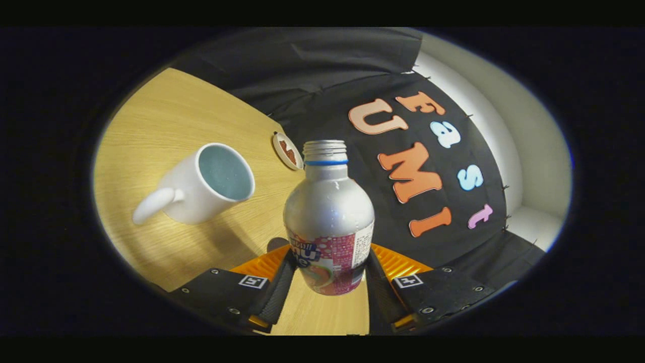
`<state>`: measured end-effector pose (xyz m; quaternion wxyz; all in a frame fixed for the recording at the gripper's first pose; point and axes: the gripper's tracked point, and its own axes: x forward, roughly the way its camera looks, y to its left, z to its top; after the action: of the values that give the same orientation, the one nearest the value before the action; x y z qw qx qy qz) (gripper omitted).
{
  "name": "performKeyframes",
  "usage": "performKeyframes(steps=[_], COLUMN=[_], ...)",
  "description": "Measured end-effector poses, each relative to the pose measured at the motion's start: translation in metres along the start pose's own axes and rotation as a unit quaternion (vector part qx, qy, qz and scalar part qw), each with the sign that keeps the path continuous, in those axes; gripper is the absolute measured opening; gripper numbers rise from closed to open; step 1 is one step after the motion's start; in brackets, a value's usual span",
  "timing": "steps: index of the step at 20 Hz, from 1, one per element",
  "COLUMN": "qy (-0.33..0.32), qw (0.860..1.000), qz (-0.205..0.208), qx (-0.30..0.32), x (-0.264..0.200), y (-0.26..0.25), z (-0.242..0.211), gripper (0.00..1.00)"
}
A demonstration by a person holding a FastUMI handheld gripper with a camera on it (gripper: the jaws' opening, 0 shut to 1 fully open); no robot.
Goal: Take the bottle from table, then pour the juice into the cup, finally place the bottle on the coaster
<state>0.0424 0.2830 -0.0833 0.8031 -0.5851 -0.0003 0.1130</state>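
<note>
The gripper (327, 282) has its two black fingers closed onto the lower, labelled part of the aluminium bottle (328, 222), one pad on each flank, with no gap visible on either side. The bottle stands between the fingers, tilted with the view, and its base appears clear of the wooden table (166, 121), though contact underneath cannot be confirmed.

The bottle's threaded neck is uncapped, with a blue ring just below the threads. The body is bare metal above the printed sleeve, with highlights that may be droplets. Judgement: the shell is stiff but thin, likely slick where bare, and moderately heavy if juice remains inside. The hold on the sleeve low on the body is the better surface, but it puts the weight above the pads, so the bottle may swing when tipped.

A white mug (201, 184), the cup of the task, stands on the table beyond the fingers to their left, handle toward the camera, its pale interior apparently empty. A small round coaster (287, 150) lies farther off, just beside the bottle's neck in the view, near the table's far edge.
</note>
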Motion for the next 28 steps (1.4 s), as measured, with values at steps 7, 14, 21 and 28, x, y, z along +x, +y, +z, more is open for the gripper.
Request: performKeyframes(steps=[7,14,21,28], qy=[-0.013,-0.020,-0.024,-0.025], qw=[0.996,0.984,0.973,0.965], qz=[-0.026,-0.040,-0.044,-0.048], qx=[-0.085,-0.171,-0.224,-0.256], x=[0.003,0.010,0.012,0.014], y=[-0.016,-0.022,-0.026,-0.029], z=[0.009,0.012,0.015,0.019], gripper=[0.76,0.76,0.76,0.75])
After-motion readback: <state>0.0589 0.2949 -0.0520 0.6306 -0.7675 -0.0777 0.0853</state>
